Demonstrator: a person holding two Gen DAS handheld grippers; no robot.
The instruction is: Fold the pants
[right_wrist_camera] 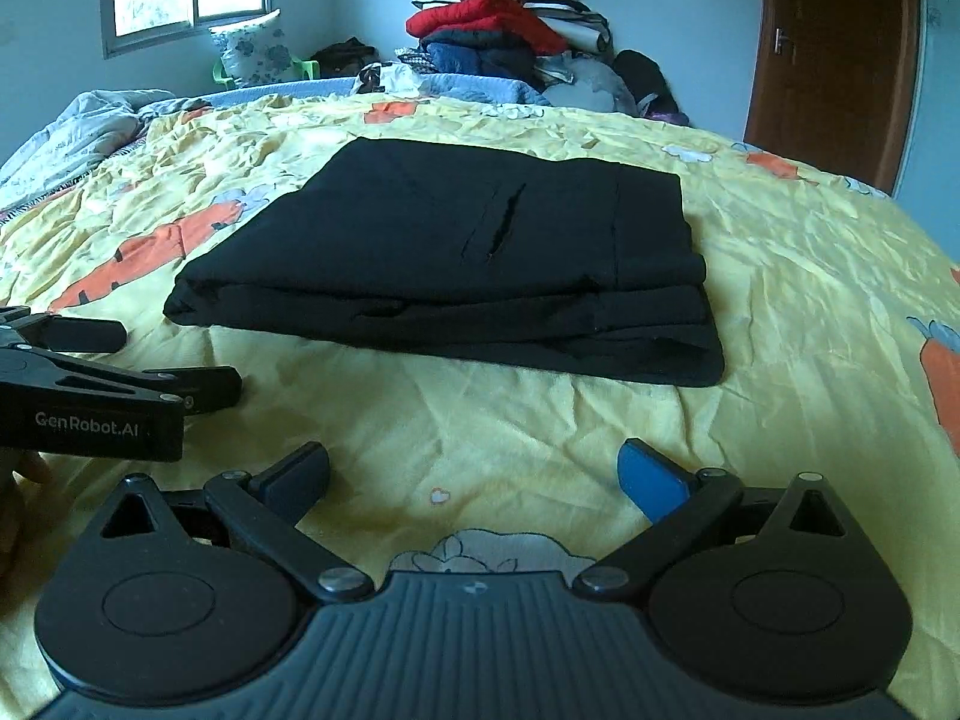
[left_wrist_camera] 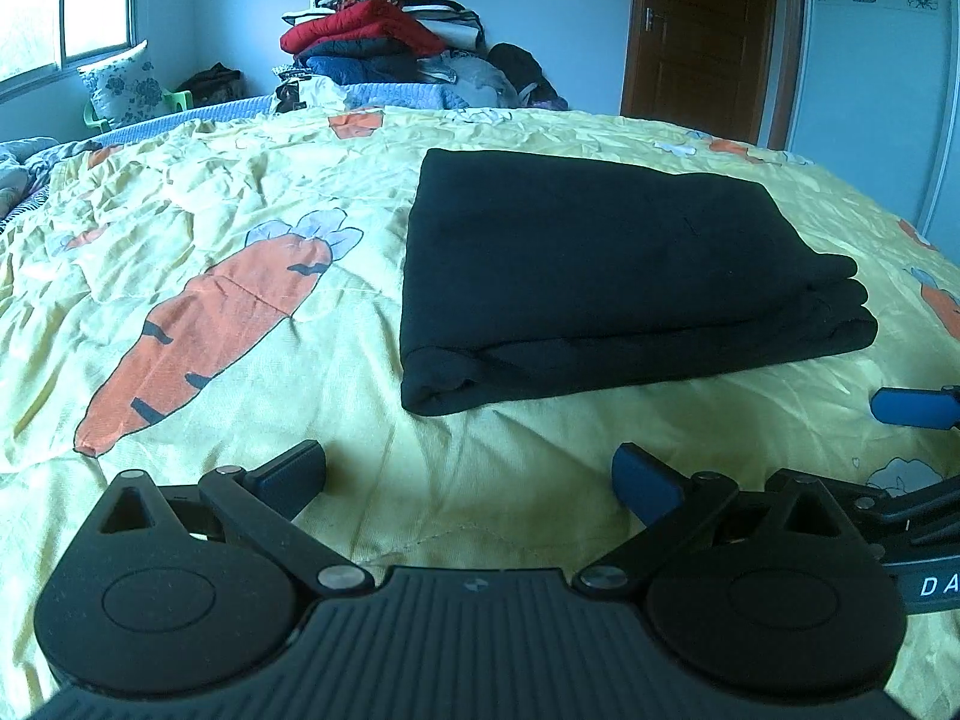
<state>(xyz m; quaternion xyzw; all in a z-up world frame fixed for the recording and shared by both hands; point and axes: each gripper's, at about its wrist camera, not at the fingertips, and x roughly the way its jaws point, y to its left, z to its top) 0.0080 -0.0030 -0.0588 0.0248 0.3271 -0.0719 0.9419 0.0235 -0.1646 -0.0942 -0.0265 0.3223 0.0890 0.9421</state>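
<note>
My left claw [left_wrist_camera: 468, 480] and right claw [right_wrist_camera: 474, 474] both gape wide and empty, just short of the folded black fabric pants [left_wrist_camera: 600, 276] ahead on the yellow carrot-print quilt [left_wrist_camera: 240, 228].

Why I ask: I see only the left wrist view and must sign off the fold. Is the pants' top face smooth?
Observer: Not quite. A pocket slit gapes open on top of the folded black pants.
Operator: Is my left claw touching them?
Observer: No. Seen from the right wrist, the left claw is open and clear of the pants, low over the carrot-print bedcover.
Operator: Is the near edge even?
Observer: No. The bottom layer sticks out at the near right corner.
</note>
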